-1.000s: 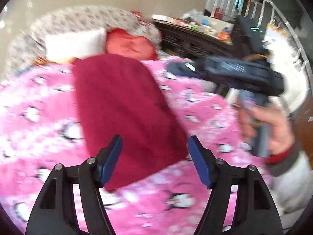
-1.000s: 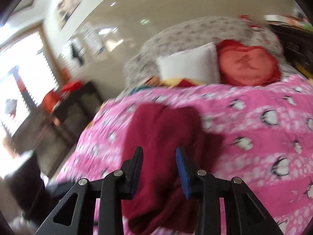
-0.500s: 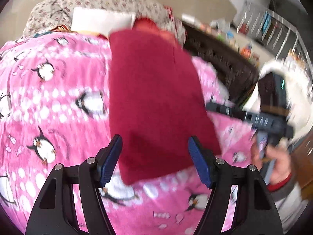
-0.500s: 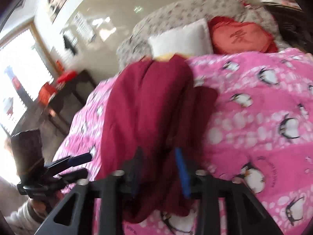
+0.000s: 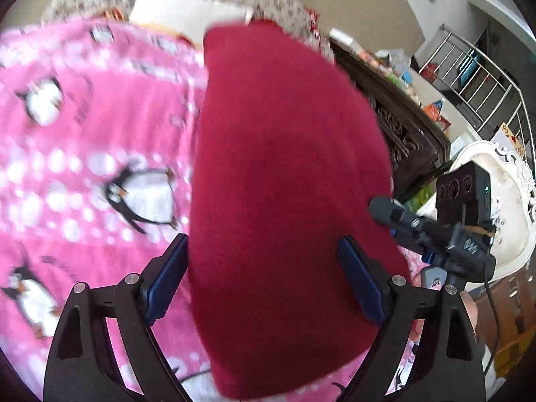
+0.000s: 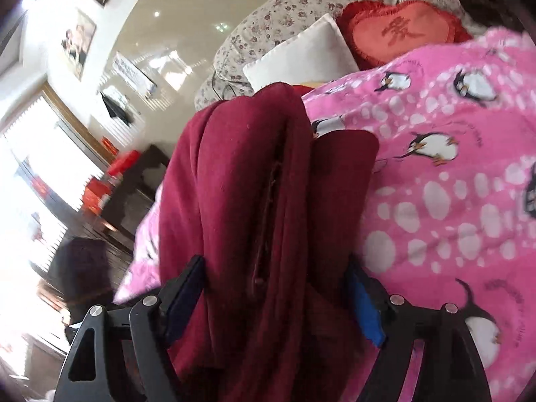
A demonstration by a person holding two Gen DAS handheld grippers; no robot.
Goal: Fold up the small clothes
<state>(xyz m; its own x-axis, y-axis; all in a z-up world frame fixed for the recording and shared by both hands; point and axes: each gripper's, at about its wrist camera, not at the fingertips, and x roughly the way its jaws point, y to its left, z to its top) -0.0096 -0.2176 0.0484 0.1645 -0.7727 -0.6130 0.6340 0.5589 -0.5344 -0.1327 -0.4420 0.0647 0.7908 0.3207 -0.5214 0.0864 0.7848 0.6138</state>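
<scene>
Red cloth [image 6: 254, 207] is bunched between the right tongs [image 6: 274, 298], while the left tongs [image 5: 264, 281] are spread wide over it.

A bed under a pink penguin blanket [image 6: 452, 201] fills the room, with a white pillow [image 6: 301, 57] and a red heart cushion [image 6: 402, 33] against a flowered headboard [image 6: 268, 16]. Bright windows [image 6: 30, 174] glare at one side — a metal railing [image 5: 475, 77] and dark carved cabinet [image 5: 402, 127] stand at the other.
</scene>
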